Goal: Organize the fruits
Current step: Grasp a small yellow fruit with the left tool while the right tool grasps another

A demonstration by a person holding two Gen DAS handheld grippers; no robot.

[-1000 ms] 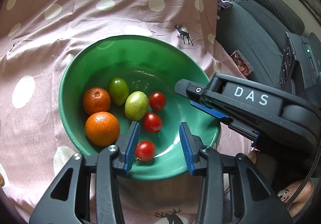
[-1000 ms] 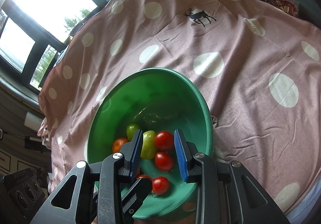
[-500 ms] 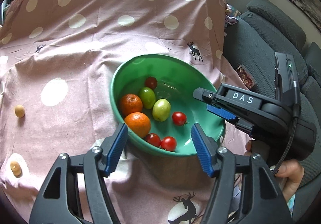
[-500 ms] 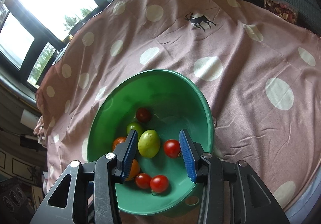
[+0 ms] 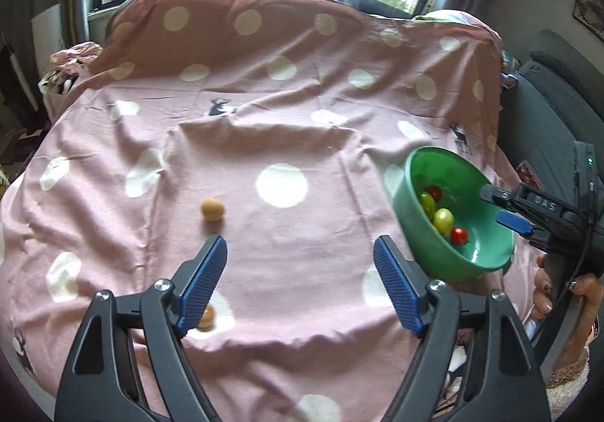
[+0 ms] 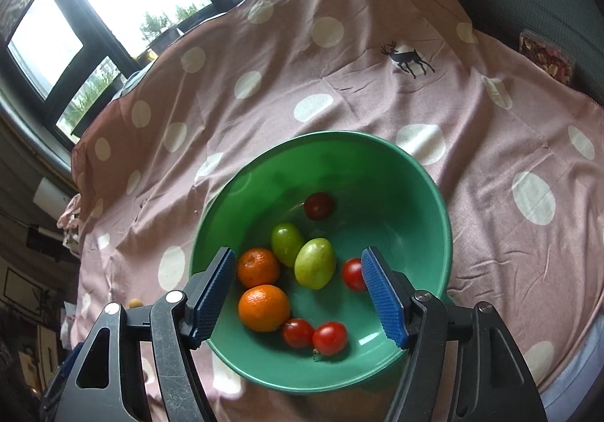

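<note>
The left gripper [image 5: 300, 284] hangs over the pink dotted cloth [image 5: 264, 112], its jaws opening wide with nothing between its blue fingers [image 5: 204, 282]; only bare cloth shows in the gap. A small tan fruit [image 5: 212, 209] lies on the cloth just beyond the left finger, and a second one [image 5: 205, 316] peeks out from behind that finger. The green bowl [image 6: 411, 172] sits on the cloth off to the right in the left view, well apart from both tan fruits. The right gripper [image 6: 298, 293] hovers above the bowl, its jaws also opening, and its fingers [image 6: 383, 297] press on nothing. In the bowl lie two oranges [image 6: 263, 306], touching each other, two green fruits [image 6: 315, 263] side by side, and four cherry tomatoes [image 6: 329, 337], one apart at the far side [image 6: 319, 205]. A hand [image 5: 566, 293] holds the right gripper's handle at the left view's right edge.
</note>
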